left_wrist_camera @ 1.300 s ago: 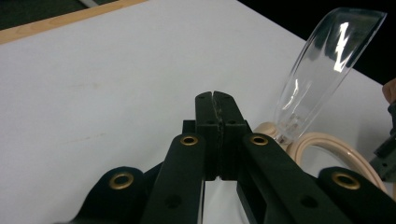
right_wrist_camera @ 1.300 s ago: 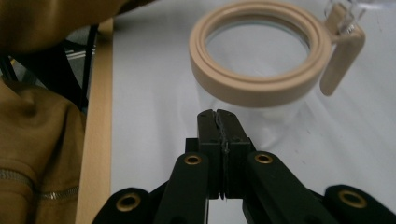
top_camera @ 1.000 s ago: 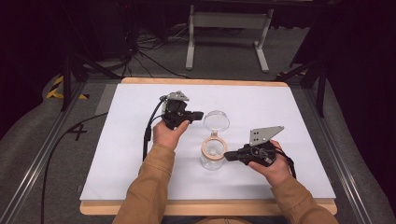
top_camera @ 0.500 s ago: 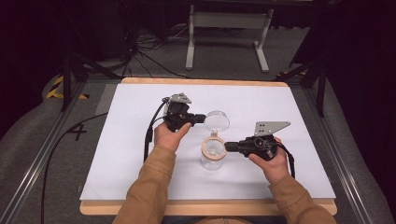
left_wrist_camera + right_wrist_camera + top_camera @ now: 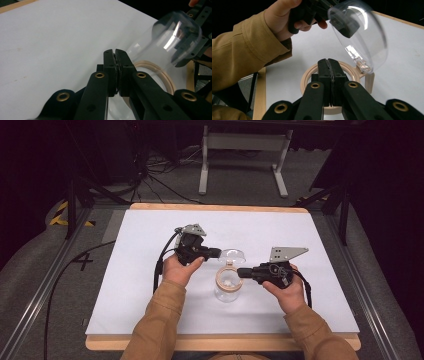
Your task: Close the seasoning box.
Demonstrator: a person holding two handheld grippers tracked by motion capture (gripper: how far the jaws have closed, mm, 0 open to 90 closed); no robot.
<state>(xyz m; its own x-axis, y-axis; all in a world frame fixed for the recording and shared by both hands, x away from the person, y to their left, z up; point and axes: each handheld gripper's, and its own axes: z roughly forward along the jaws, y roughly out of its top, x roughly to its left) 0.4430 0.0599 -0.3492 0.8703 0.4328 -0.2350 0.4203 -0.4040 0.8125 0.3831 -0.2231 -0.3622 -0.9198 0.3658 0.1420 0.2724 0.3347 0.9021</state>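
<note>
High view showed a clear jar [image 5: 227, 287] with a wooden rim standing on the white table [image 5: 135, 270], its hinged dome lid [image 5: 232, 255] swung up. The left tool [image 5: 216, 253] lay just left of the lid, tips at its edge, jaws pressed together with nothing between them. The right tool [image 5: 241, 272] met the jar's rim from the right, jaws likewise together, gripping nothing. The jar sat between both tools.

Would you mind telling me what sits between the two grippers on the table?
In the high view, a clear jar with a tan rim and its hinged clear lid flipped open sits between the left gripper and right gripper.
</note>
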